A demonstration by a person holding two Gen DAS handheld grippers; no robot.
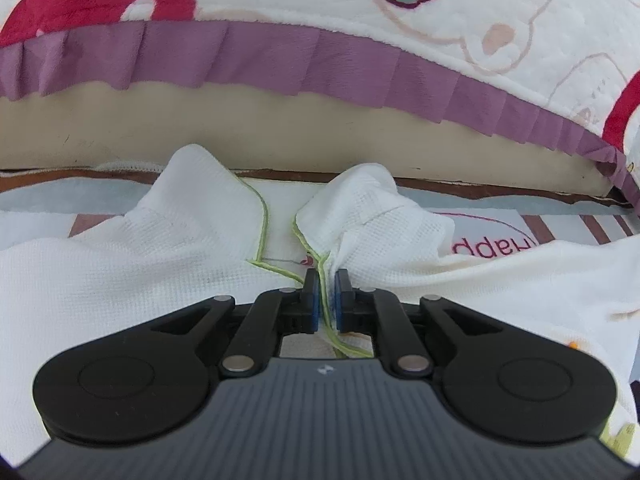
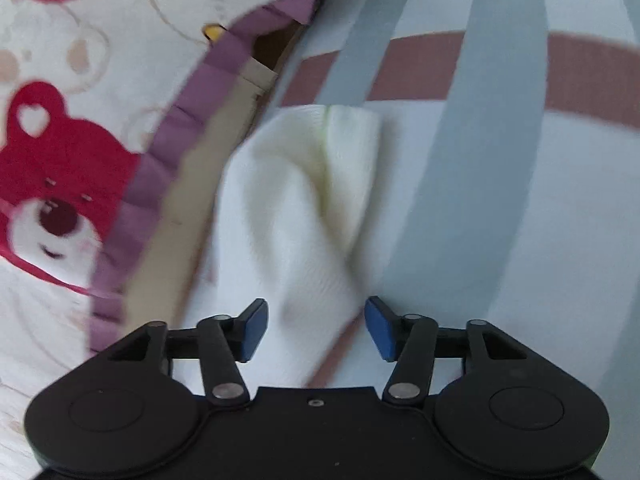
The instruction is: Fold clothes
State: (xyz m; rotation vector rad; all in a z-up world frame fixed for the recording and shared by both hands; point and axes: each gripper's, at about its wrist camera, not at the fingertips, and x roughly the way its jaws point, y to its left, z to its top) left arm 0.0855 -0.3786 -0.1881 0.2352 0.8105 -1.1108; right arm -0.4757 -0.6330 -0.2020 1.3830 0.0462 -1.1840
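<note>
In the left wrist view, a white waffle-knit garment point(image 1: 120, 264) lay spread over a striped sheet point(image 1: 580, 222) in grey, white and reddish brown. Its neckline, edged in thin green trim point(image 1: 262, 224), opened toward a plush blanket point(image 1: 440, 8) printed with red bears and a strawberry and bordered by a purple ruffle point(image 1: 280, 64); beneath the ruffle ran a beige band point(image 1: 200, 128). Two collar flaps stood up on either side of the opening. The left gripper point(image 1: 327, 280) sat low over the garment with its jaws pressed nearly together, pinching the trimmed edge of the right flap between the blue pads point(image 1: 339, 308).

In the right wrist view, blurred by motion, the same blanket point(image 2: 80, 80) filled the left side, its ruffle point(image 2: 192, 96) slanting down the frame. A rumpled white part of the garment point(image 2: 288, 208) lay on the sheet point(image 2: 500, 200) just ahead of the right gripper point(image 2: 316, 328), whose jaws stood spread wide, the cloth reaching down between them without being gripped.
</note>
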